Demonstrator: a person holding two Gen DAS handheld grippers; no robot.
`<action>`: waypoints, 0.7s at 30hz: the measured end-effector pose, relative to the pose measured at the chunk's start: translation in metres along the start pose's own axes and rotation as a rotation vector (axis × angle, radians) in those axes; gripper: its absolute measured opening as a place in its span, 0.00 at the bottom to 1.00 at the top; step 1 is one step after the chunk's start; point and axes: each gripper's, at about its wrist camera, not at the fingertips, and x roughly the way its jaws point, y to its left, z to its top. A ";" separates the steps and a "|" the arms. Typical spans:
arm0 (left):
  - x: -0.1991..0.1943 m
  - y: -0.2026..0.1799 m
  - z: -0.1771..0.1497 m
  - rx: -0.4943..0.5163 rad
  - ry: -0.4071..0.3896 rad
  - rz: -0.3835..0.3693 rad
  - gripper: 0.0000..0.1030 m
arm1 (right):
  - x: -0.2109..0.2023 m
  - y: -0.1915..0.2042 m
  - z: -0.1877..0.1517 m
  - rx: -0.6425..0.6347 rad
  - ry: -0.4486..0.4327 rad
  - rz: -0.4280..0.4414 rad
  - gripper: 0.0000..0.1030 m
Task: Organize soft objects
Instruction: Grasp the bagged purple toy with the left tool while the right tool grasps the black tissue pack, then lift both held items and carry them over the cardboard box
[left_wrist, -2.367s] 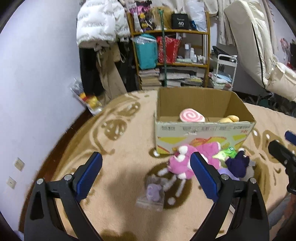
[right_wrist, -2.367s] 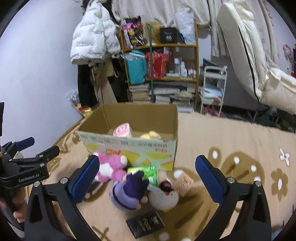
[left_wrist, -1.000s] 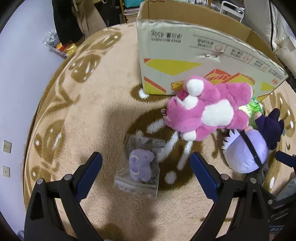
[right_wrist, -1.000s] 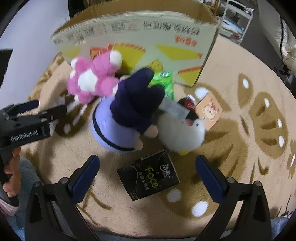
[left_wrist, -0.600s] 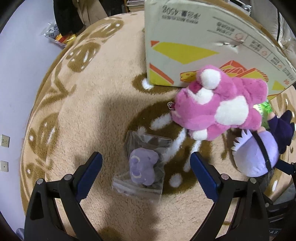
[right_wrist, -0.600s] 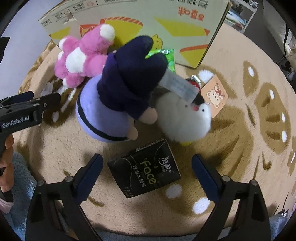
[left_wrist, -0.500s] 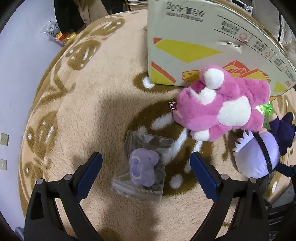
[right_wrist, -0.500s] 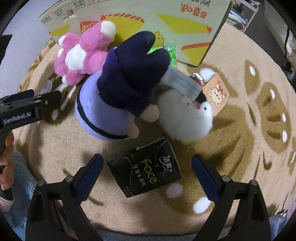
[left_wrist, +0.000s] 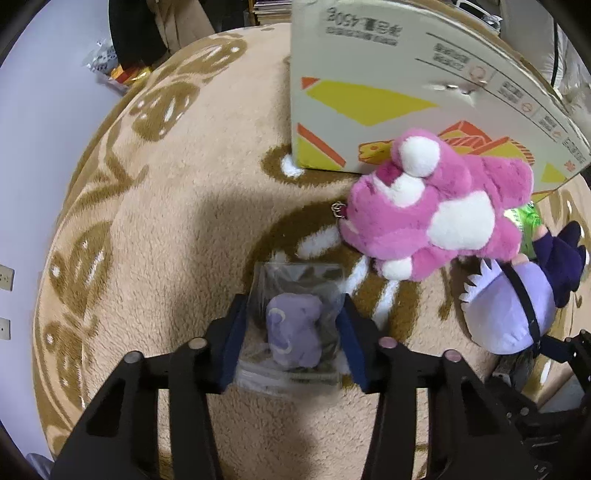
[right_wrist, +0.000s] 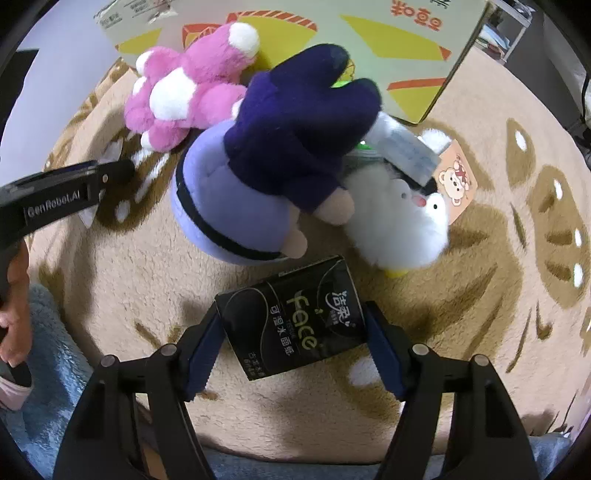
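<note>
A small purple plush in a clear bag (left_wrist: 293, 328) lies on the beige rug. My left gripper (left_wrist: 293, 308) points down over it with its jaws closing, and both blue pads press the bag's sides. In the right wrist view a black tissue pack (right_wrist: 291, 321) lies between the pads of my right gripper (right_wrist: 291, 308). Its jaws are closing too and the pads touch the pack's edges. A pink plush (left_wrist: 436, 210) and a purple doll with a dark hat (right_wrist: 258, 177) lie before the cardboard box (left_wrist: 388, 74). A white fluffy plush (right_wrist: 399, 225) rests beside the doll.
A green packet (left_wrist: 524, 221) and a bear card (right_wrist: 456, 182) lie near the box. The left gripper's body (right_wrist: 66, 192) and a hand (right_wrist: 11, 295) sit at the left edge of the right wrist view. Bare rug (left_wrist: 166, 221) spreads to the left.
Both grippers' jaws have narrowed from wide open. The left now pinches the bagged plush and the right touches the tissue pack. The right gripper has sunk slightly toward the rug.
</note>
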 end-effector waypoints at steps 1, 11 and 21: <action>-0.001 0.000 0.000 0.000 -0.003 0.001 0.43 | -0.005 0.003 -0.002 0.002 -0.010 0.001 0.74; -0.021 0.001 -0.007 -0.010 -0.063 0.004 0.42 | -0.028 -0.010 0.000 0.019 -0.101 0.007 0.74; -0.078 -0.005 -0.016 -0.028 -0.298 0.010 0.42 | -0.060 -0.023 -0.009 0.049 -0.240 -0.003 0.73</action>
